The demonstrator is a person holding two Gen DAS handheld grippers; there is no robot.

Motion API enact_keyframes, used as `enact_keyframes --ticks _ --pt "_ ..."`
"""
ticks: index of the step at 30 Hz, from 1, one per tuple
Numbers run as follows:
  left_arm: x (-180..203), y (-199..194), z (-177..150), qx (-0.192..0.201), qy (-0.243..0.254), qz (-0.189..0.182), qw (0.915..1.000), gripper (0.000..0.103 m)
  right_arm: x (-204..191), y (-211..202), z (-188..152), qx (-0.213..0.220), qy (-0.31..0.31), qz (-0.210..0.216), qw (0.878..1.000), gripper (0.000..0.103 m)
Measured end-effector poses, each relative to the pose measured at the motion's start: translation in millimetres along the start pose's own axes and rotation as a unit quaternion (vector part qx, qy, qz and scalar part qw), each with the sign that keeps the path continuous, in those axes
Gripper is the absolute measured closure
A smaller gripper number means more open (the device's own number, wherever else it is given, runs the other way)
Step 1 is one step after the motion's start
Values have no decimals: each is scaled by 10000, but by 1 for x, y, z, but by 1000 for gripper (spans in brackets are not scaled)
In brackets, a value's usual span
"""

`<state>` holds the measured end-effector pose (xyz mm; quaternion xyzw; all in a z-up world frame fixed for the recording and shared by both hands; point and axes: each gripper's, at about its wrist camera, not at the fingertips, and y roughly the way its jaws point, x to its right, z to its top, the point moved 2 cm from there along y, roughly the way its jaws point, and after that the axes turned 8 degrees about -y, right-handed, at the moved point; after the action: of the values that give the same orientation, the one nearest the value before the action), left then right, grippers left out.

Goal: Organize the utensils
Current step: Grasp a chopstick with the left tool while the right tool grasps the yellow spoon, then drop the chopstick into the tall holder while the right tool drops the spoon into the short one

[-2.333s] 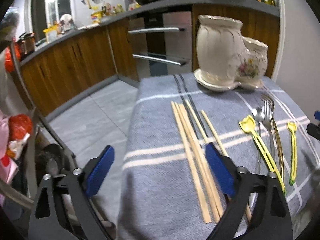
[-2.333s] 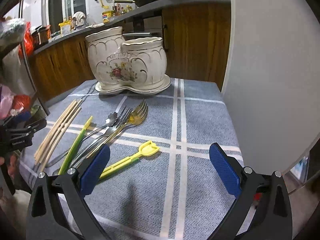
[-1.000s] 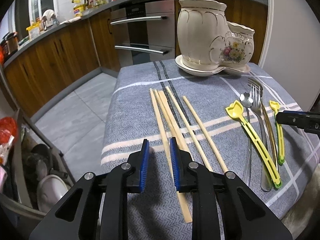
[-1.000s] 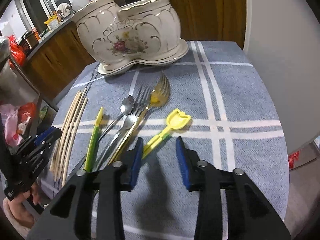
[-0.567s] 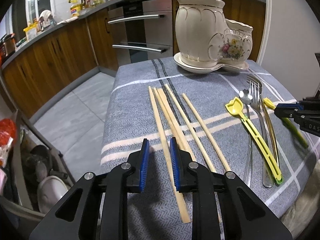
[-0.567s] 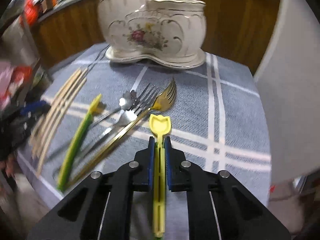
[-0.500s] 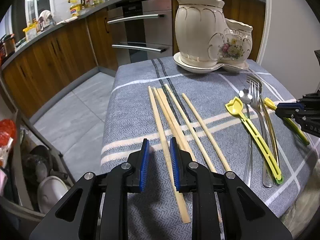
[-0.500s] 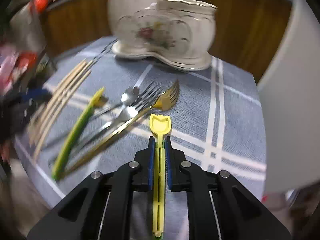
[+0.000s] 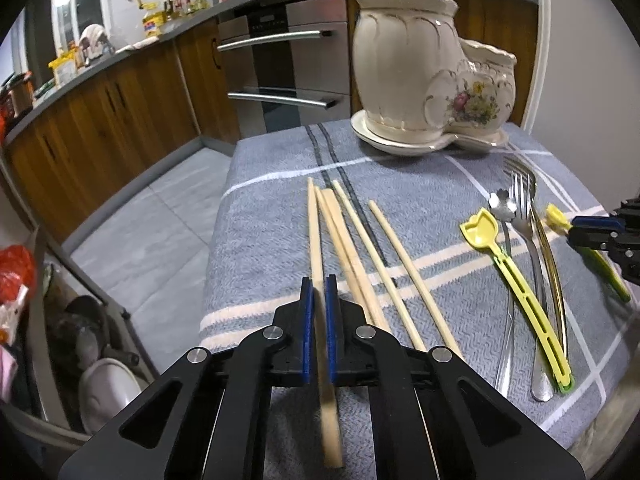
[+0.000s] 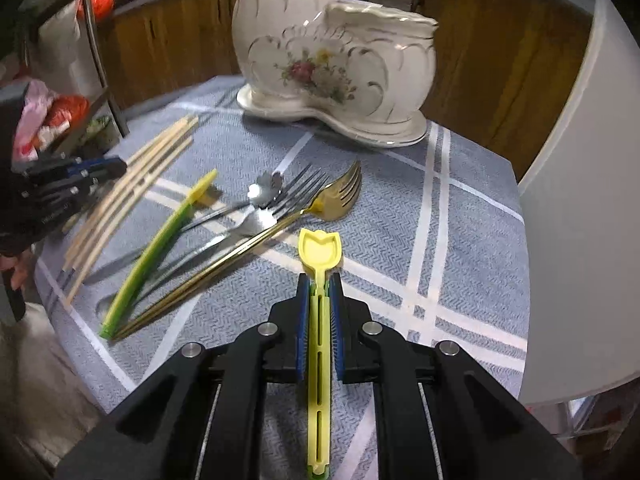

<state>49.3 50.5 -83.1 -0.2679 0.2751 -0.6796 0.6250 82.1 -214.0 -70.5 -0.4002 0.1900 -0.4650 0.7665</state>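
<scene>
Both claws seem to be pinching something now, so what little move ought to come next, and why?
Probably lift both pieces and carry them toward the ceramic holder. The right gripper is shut on the yellow tulip spoon, the left gripper on a chopstick, and the holder's two open-topped pots stand upright at the far end of the grey cloth. Which pot suits which piece I cannot tell.

left claw [image 9: 317,300] | right claw [image 10: 319,294] — black frames, blue pads, silver screws
</scene>
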Motion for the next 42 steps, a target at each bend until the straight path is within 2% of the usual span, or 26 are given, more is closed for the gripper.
enact_keyframes --ticks 4,8,10,16,17,21,24,27,35,40,42 --pt "-6 -18 9 390 -191 -99 9990 96 9 -23 4 560 207 66 9982 93" --pt "-10 -46 20 894 -402 -411 9943 96 13 -44 16 1127 208 78 9934 93" --pt "-11 -61 28 1198 -526 -715 9888 96 15 -54 25 1431 264 154 9892 93" --pt "6 -81 67 1651 -531 -1468 9738 96 33 -71 67 2305 439 59 9721 93" --pt "10 -82 79 1712 -509 -1739 9684 96 39 -71 77 2476 528 114 9674 93" --pt "26 -77 121 1884 -359 -2120 9583 96 62 -56 113 2714 920 312 9576 93" --pt "34 -70 149 2119 -322 -2182 9521 96 74 -46 136 2836 1190 420 9506 93" --pt "39 -56 171 2175 -383 -2294 9479 96 84 -37 155 2967 1286 343 9456 93" --pt "55 -18 220 2316 -627 -2732 9315 96 102 -19 174 3271 1455 53 9337 93" --pt "68 8 230 2425 -509 -2351 9399 96 104 -12 170 3394 1458 -188 9291 93" --pt "71 15 230 2497 -493 -2242 9407 96 104 -12 169 3518 1475 -289 9239 93"
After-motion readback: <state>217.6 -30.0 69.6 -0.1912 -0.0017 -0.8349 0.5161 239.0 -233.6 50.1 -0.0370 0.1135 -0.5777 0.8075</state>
